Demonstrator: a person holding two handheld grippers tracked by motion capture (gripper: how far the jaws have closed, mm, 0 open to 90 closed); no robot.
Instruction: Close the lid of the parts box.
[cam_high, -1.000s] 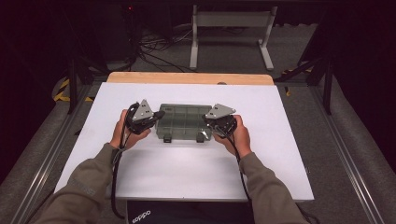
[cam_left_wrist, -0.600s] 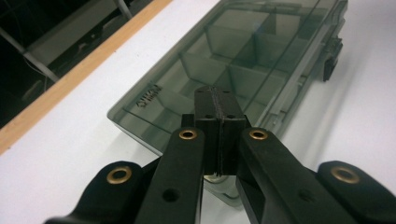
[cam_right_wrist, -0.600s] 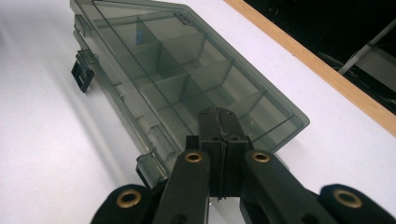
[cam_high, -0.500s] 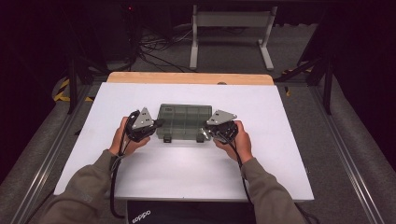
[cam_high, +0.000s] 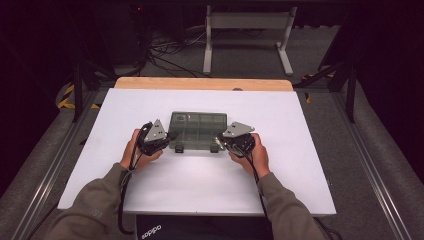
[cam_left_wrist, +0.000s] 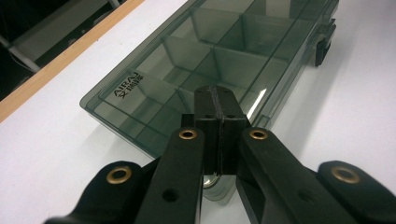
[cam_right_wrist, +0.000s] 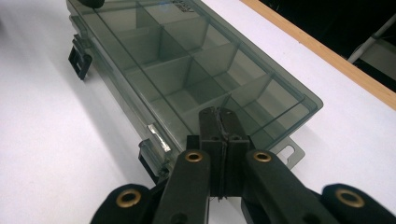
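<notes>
- Compartment box (cam_high: 198, 130): smoky clear plastic, lid down, flat at the middle of the white bench (cam_high: 300, 165).
- Left tool (cam_high: 172, 135): jaws clenched together, empty, tips over the box's left end.
- Right tool (cam_high: 218, 142): jaws clenched, empty, tips over the box's near right corner.

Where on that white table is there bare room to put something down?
Bare stretches: between the smoky compartment box and the wooden strip, along both side edges, and between the forearms. It is crowded where the left gripper and right gripper flank the box.
</notes>
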